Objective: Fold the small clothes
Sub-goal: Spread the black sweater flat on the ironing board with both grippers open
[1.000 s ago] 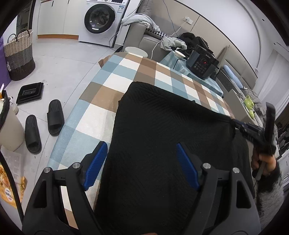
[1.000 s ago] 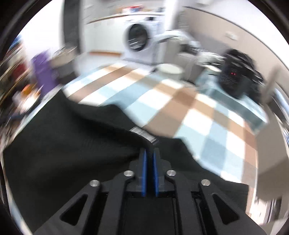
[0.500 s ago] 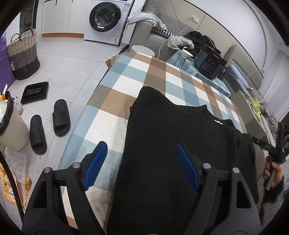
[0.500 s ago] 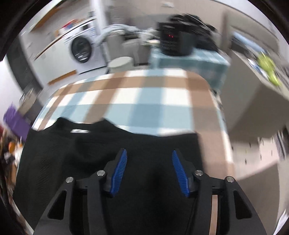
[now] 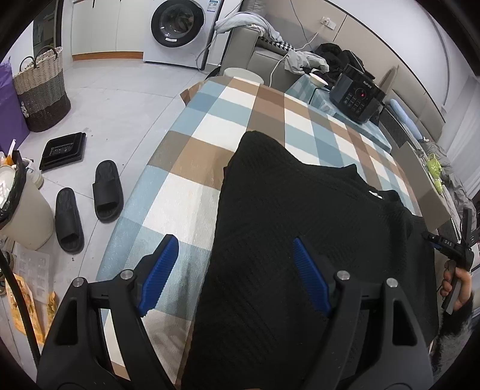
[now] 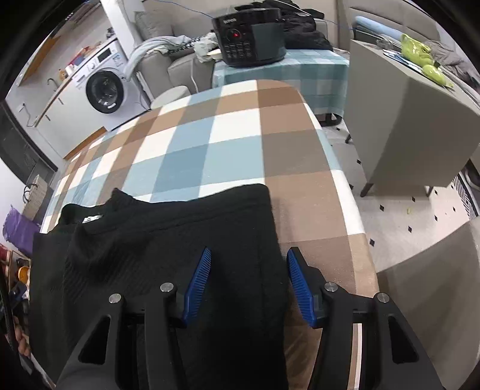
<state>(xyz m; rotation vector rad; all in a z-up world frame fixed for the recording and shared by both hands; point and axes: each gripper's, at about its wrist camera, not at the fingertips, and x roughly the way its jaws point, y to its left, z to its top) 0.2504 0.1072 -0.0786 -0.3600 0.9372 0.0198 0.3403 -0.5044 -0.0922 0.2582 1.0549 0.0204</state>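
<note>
One black knit garment (image 5: 300,240) fills the lower centre and right of the left wrist view, spread flat on a checked tablecloth (image 5: 240,120) of blue, brown and white squares. Its neckline with a small white label (image 6: 91,219) sits at the left of the right wrist view, and its straight side edge runs down the middle of that frame, just left of bare brown cloth. Left gripper (image 5: 234,273) hangs over the garment's left edge, jaws spread wide, nothing between the blue pads; one pad is over the tablecloth, the other over the knit. Right gripper (image 6: 247,283) is parted too, pads clear of the fabric, straddling the garment's right edge. At the far right of the left wrist view, a hand (image 5: 459,292) in a fuzzy grey cuff grips that tool's handle. Further out, a black cooker (image 6: 249,36) with a red light stands on a neighbouring table at top centre. On the floor at left, a pair of black slippers (image 5: 90,204), a woven basket (image 5: 40,90) in the upper left, and a washing machine (image 5: 177,27) along the top.
</note>
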